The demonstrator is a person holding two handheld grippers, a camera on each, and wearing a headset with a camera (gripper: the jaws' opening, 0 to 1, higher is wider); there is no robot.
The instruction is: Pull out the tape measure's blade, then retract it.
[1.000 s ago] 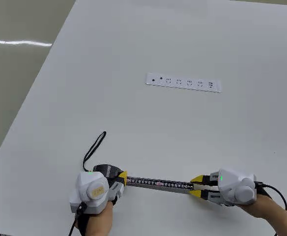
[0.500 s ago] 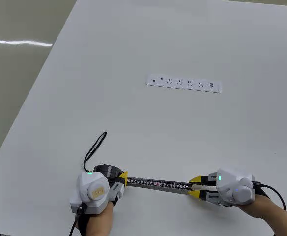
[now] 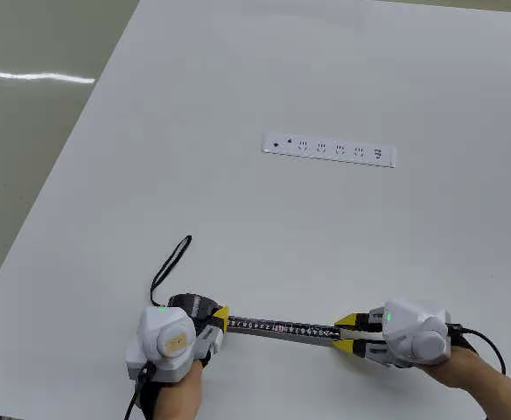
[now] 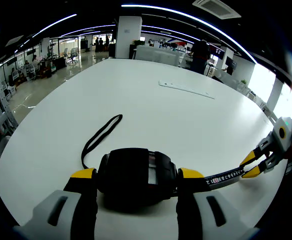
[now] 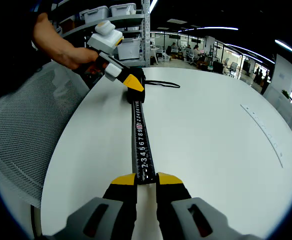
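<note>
The right gripper (image 5: 146, 180), at the bottom centre of its own view, had its yellow-tipped jaws pinched on the free end of the blade (image 5: 140, 135), just where the low numbers of the scale began. From there the blade ran straight up the frame, flat on the white table (image 5: 211, 125), to the left gripper (image 4: 137, 173). That gripper's jaws were clamped on both sides of the tape measure's black case (image 4: 136, 172), in the lower middle of the left gripper view.

In the head view the whole tool lay along the bottom edge, with the case at lower left and the blade tip at lower right. The wrist strap (image 3: 170, 262) curled up and away from the case. A power strip (image 3: 329, 149) sat well apart, above the centre.

The blade looked partly drawn out, so the step in hand was probably the end of the pull or the start of the return; the pictures did not settle which. Either way, the case should stay pinned flat so it cannot twist. The right gripper should travel exactly along the blade's line, keeping it low and unkinked. For the return, the tip should be walked back under a firm pinch, not let go to snap home.
</note>
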